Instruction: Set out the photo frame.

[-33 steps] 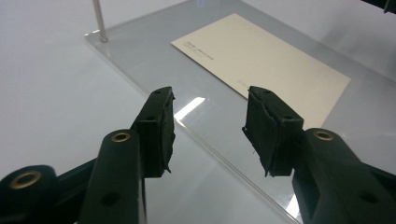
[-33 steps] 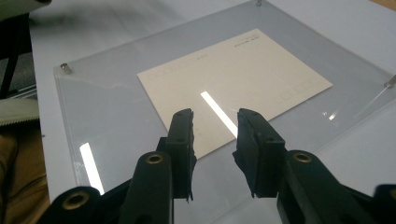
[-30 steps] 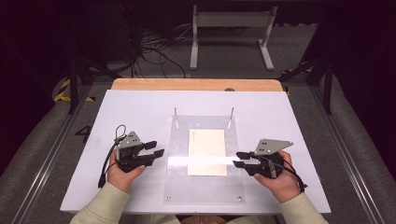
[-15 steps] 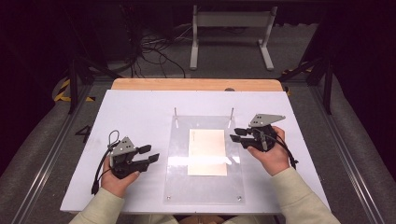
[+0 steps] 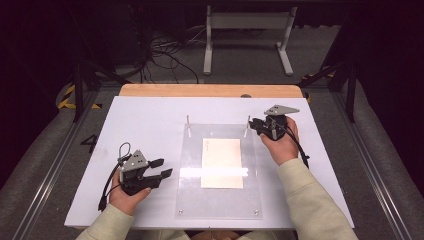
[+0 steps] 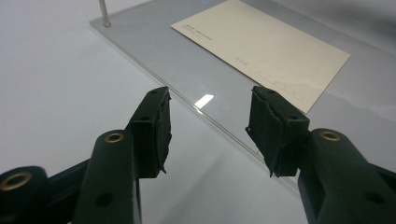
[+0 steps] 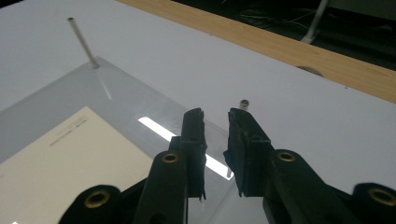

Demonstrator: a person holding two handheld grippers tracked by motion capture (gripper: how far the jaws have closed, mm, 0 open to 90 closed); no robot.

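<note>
Pin (image 5: pixel 247 120), thin, stiff, probably slick, upright at far right corner of clear plate (image 5: pixel 218 202); best pinched mid-shaft. Right gripper (image 5: pixel 254 125) around it, jaws just closing, narrow gap, not yet pressing. Left gripper (image 5: pixel 166 168) parted, empty, beside plate's left edge. Open white board (image 5: pixel 150 120) all round.

One camera looks down and forward on the whole desk (image 5: pixel 150 115) from overhead. Two ride low behind each gripper's jaws, both close on the clear plate (image 5: pixel 220 200) and card (image 5: pixel 222 162).
</note>
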